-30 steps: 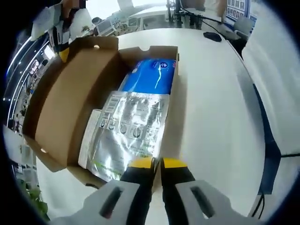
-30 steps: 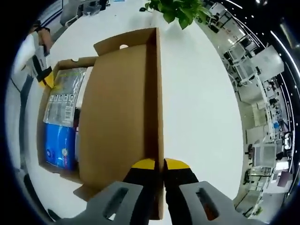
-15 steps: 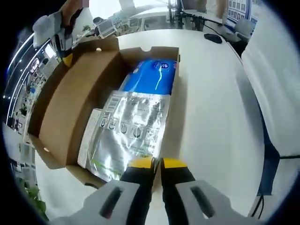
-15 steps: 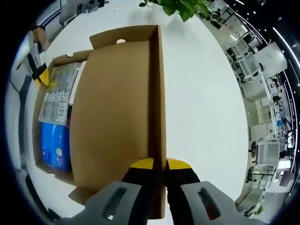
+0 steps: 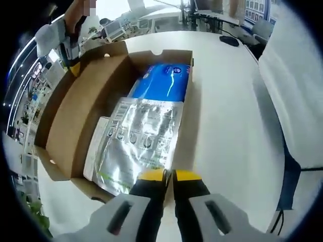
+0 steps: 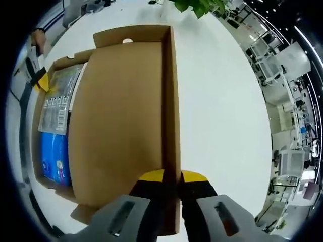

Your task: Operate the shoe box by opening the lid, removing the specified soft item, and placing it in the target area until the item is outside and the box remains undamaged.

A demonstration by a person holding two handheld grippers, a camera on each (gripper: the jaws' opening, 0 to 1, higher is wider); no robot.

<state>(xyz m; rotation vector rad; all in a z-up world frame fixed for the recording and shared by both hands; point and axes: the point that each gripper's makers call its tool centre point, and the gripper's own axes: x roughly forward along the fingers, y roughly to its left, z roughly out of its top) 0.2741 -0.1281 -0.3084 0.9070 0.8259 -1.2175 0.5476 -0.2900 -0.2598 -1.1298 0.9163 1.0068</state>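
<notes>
Two grippers work one cardboard shoe box (image 5: 186, 113) on a white table (image 5: 227, 126). In the left gripper view, the open lid (image 5: 75, 116) rises up and to the left of the jaws, its inner brown face turned toward the box. The right gripper (image 5: 72, 64), with yellow tips, meets the lid's far upper corner, a hand (image 5: 75, 12) behind it. Straight ahead of the jaws lies a silvery foil pouch (image 5: 144, 143), its near end just in front of the yellow tips, and beyond it a blue soft pack (image 5: 164, 83) at the box's far end. The left gripper (image 5: 169, 176) points forward and level over the box's near corner, jaws pressed almost together; whether they pinch the box edge or the pouch I cannot tell. White table stretches to the right of the jaws.

In the right gripper view, the left gripper shows far left as a yellow tip at the box edge. The pouch and blue pack lie left of the lid. The right gripper (image 6: 171, 176) has its jaws clamped on the lid's front flange, one tip on each side of the cardboard wall.
</notes>
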